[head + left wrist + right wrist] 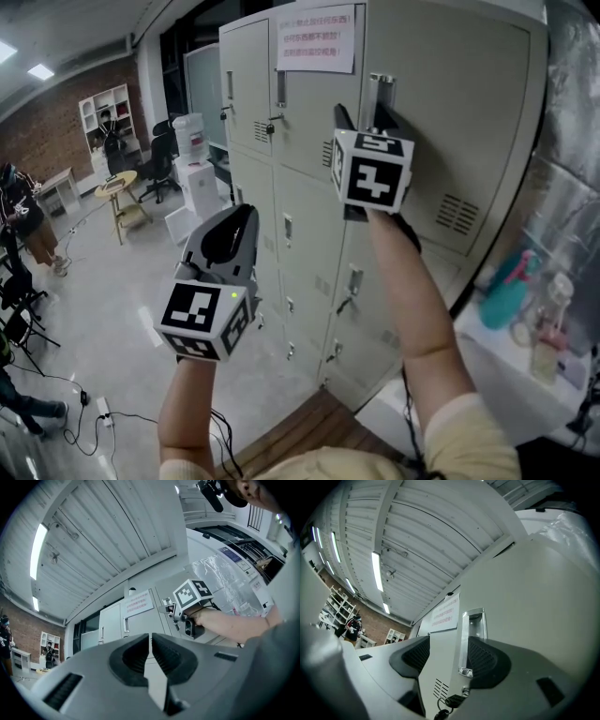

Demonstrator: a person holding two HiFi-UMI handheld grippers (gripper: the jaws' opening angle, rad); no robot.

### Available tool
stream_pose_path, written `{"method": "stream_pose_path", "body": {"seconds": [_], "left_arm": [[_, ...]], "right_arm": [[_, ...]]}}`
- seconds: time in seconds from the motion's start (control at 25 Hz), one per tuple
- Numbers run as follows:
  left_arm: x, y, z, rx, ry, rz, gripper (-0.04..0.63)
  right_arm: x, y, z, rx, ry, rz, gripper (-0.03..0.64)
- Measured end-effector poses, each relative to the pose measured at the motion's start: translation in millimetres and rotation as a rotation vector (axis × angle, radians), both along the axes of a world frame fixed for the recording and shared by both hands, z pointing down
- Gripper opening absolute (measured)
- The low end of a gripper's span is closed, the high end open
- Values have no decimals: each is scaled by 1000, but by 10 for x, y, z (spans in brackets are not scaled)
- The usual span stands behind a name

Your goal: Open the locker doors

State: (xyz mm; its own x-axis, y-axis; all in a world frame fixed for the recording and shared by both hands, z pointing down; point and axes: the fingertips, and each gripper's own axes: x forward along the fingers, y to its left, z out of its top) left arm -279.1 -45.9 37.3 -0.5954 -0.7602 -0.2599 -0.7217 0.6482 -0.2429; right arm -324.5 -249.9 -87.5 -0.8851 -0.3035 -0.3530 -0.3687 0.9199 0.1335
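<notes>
While the left gripper [242, 217] hangs lower down with jaws almost closed on nothing, the right gripper [366, 117] is up at the top locker door [469, 122], jaws wide, with the metal handle [472, 630] between them (closer to one pad). That handle is long and thin and stands straight up; a key [451, 701] hangs just under it, and a paper notice [317, 39] sits to this gripper's left.

Water dispenser [192, 141] beside office chair [159, 161]; round wooden table [115, 184] nearby.
</notes>
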Motion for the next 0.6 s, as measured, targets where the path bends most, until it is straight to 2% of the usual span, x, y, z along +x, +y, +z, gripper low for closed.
{"method": "stream_pose_path", "body": {"seconds": [0.24,0.6], "left_arm": [[57,172,73,16,27,8,6],[313,292,32,35,19,49,6]], "right_arm": [[192,280,11,36,-8,-42,230],[544,613,40,105,13,-75,230]]}}
